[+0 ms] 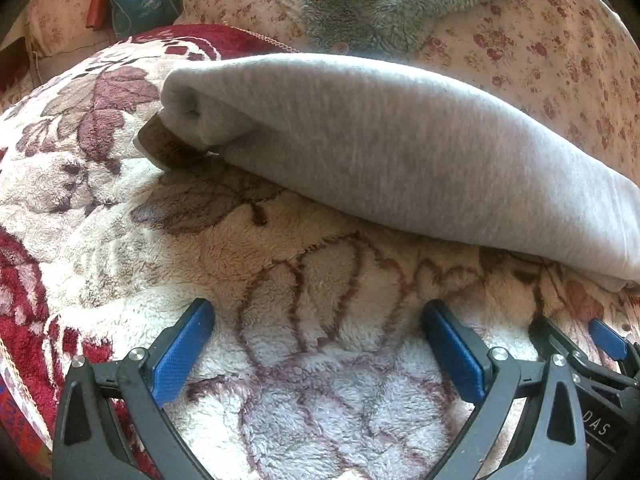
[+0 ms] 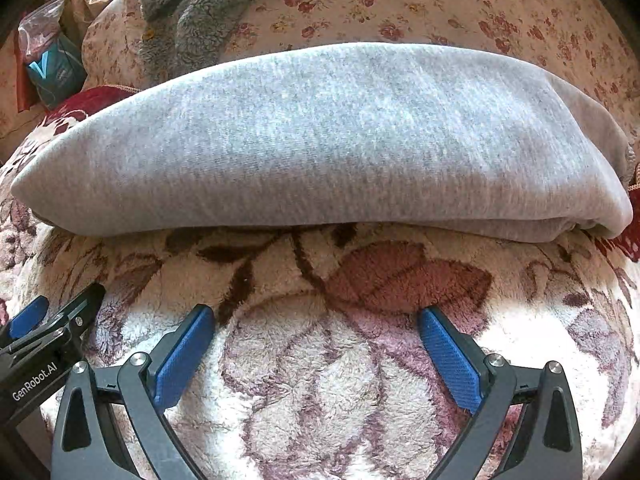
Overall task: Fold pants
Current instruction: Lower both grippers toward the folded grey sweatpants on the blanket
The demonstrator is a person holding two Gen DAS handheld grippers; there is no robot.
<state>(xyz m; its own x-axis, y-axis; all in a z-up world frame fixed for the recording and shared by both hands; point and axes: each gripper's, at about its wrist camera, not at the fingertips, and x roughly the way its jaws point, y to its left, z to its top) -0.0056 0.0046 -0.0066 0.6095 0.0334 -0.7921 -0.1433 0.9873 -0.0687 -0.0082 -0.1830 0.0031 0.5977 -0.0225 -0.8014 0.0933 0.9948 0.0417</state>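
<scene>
The left tool (image 1: 318, 312) is held with its blue-padded fingers (image 1: 182, 350) spread wide apart and nothing between them; the right tool (image 2: 316, 318) is likewise spread apart and empty. The grey pants (image 2: 320, 140) are seen folded into a thick, long bundle lying across a plush floral blanket (image 2: 320, 380), just beyond both tools and untouched by either. The upper layer is smooth and rounded, and stacked layers are shown along the near edge and at the right end. In the left wrist view the pants (image 1: 380, 152) run from upper left to lower right, and a brown tag (image 1: 168, 148) is seen poking out from under their rolled left end.

Both tools are held low over the blanket (image 1: 320, 400), side by side, pointed toward the pants. The right tool (image 1: 600, 344) is caught at the lower right edge of the left view, and the left tool (image 2: 44, 320) at the lower left edge of the right view.

Behind the pants, a floral sheet (image 2: 440, 8) and a grey fleece garment (image 2: 200, 4) are visible. The far side of the pants is hidden, and the print on the tag cannot be read.
</scene>
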